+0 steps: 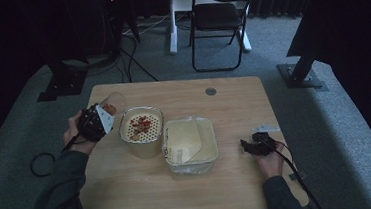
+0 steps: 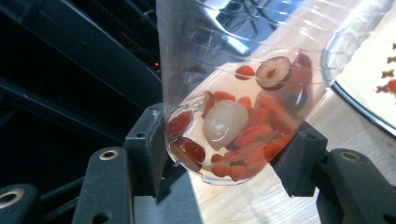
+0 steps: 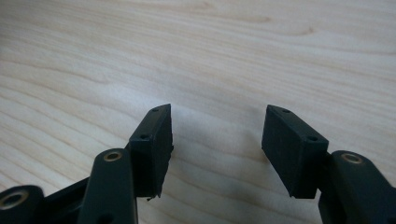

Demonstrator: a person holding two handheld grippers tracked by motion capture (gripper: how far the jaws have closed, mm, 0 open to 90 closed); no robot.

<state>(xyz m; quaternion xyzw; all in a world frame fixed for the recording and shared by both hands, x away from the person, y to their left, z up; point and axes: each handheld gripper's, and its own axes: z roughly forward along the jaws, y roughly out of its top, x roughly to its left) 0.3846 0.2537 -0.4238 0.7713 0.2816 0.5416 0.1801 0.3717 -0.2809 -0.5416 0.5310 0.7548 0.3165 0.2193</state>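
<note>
A pale wooden counter (image 1: 130, 194) with rounded corners stands on grey carpeted floor (image 1: 340, 122) in a dim room. A small round grey grommet (image 1: 211, 91) sits near the counter's far edge. At top centre a black folding metal chair (image 1: 219, 16) waits beside a white table leg (image 1: 172, 20). Black cables (image 1: 132, 58) trail across the carpet at upper left, and dark stand bases (image 1: 304, 72) flank the scene.

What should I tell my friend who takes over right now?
Left gripper: fingers shut on the clear plastic cup, tilted towards the strainer pot. Red berries and dried fruit remain in the cup.
Right gripper: fingers open, holding nothing, low over the bare table.
Done: some berries lie in the strainer pot, which stands beside the lidded plastic tub.
Left: probably tip in the remainder and set the cup down.
</note>
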